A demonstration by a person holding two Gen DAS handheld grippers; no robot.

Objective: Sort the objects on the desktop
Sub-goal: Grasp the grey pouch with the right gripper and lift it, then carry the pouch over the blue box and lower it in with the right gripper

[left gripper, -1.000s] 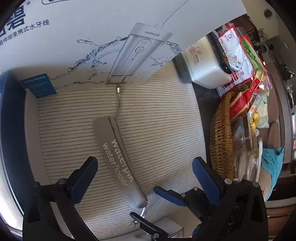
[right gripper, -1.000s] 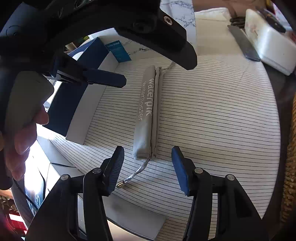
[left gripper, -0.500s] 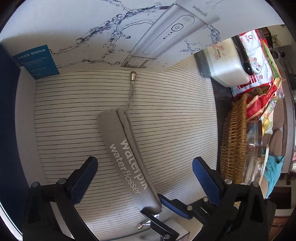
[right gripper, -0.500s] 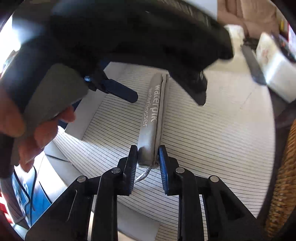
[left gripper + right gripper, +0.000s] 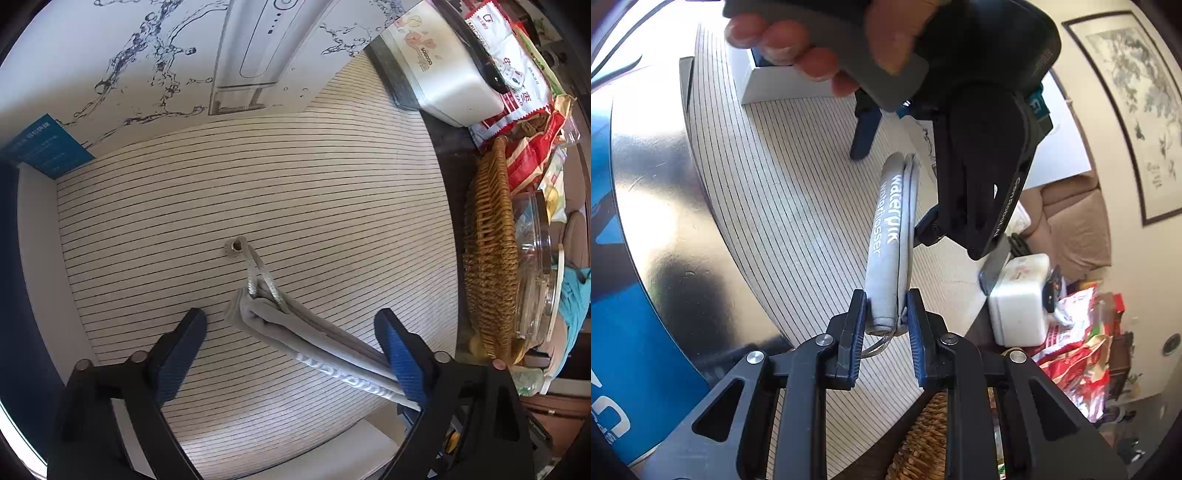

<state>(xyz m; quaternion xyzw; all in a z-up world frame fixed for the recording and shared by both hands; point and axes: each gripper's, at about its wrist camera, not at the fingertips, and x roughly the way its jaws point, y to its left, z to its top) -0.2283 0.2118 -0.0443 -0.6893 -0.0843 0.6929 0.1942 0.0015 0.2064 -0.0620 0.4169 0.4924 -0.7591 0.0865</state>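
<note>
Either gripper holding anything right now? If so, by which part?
The right gripper is shut on the grey Waterpik pouch, clamping its end where the drawstring loop comes out. The left gripper straddles the pouch's other end, jaws just been closing, pads not touching it.

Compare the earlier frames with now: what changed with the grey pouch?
The right tongs closed on the grey fabric drawstring pouch and lifted it off the striped cloth, swinging it. The left tongs have just been narrowing around it, not pressing. The wicker basket stayed put.
</note>
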